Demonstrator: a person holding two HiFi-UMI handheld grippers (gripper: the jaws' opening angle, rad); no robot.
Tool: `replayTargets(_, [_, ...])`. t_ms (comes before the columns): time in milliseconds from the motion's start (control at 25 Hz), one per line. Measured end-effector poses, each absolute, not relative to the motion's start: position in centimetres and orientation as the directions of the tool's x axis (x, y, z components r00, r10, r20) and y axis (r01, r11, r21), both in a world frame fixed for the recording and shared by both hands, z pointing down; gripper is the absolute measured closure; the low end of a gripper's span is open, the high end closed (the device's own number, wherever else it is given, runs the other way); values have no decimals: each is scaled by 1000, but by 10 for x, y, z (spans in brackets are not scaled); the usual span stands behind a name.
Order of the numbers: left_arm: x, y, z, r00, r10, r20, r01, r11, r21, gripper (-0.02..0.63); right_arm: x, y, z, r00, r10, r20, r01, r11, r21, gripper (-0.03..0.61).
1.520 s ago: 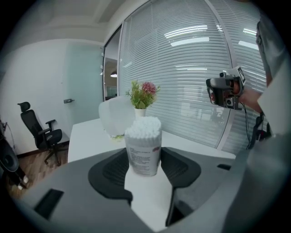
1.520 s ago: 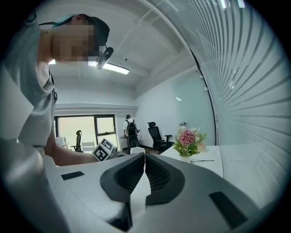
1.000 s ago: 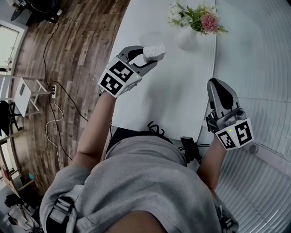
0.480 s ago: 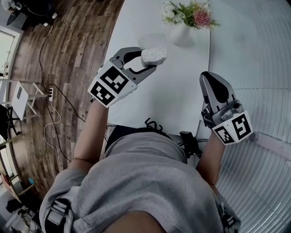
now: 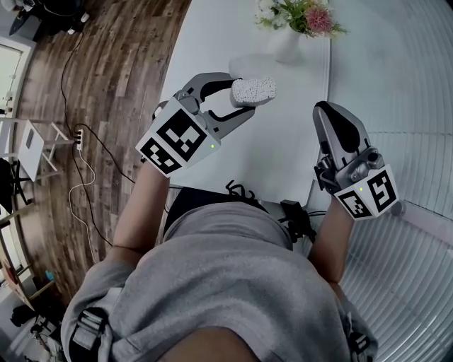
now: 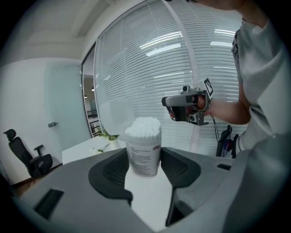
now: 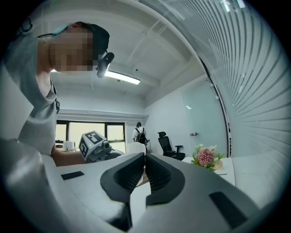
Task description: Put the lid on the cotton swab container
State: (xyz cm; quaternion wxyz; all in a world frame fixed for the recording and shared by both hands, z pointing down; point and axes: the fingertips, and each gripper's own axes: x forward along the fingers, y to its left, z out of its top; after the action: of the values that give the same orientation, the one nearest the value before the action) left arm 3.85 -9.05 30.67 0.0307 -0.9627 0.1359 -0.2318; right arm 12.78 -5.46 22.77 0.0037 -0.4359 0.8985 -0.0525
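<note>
The clear, cylindrical plastic cotton swab container (image 6: 143, 148), packed with white swab heads that showed bare at its top, stood upright between the jaws of my left gripper (image 6: 144, 167), which was grasping it by its labelled sides. In the head view the cotton swab container (image 5: 253, 91) sat just above the middle of the frame, over the white worktop (image 5: 283, 155), with the left gripper (image 5: 239, 99) reaching in from the left. My right gripper (image 5: 331, 117) hung at the right of the frame, by the worktop's edge and well apart from the container. Its own view showed the right gripper (image 7: 144, 161) clenched on nothing. A white vase (image 5: 287, 44) of pink and white flowers (image 5: 306, 17) stood on the worktop at the top of the frame. Brown wooden floor (image 5: 106, 71) filled the upper left.
</note>
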Motion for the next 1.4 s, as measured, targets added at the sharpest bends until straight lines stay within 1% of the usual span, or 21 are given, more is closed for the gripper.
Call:
replayTargets(200, [41, -81, 306, 855, -278, 438, -231, -960, -160, 393, 124, -57, 224, -625, -781, 24, -778, 619, -111, 552])
replayTargets(440, [44, -69, 316, 864, -244, 441, -200, -969, -144, 393, 122, -62, 230, -617, -786, 36, -784, 611, -112, 552])
replayTargets(640, [45, -58, 314, 876, -232, 423, -173, -970, -172, 393, 120, -57, 226, -615, -788, 33, -785, 608, -116, 552])
replayTargets(1080, [54, -44, 313, 901, -147, 408, -94, -985, -146, 394, 126, -63, 216, -611, -791, 27, -786, 602, -138, 552])
replayTargets(1240, [58, -35, 315, 904, -117, 412, -59, -987, -151, 394, 131, -65, 211, -613, -790, -10, -773, 602, -202, 551])
replayTargets(1400, [58, -30, 320, 894, -95, 439, -16, -984, -180, 394, 130, -68, 206, -647, -761, -55, -719, 632, -288, 551])
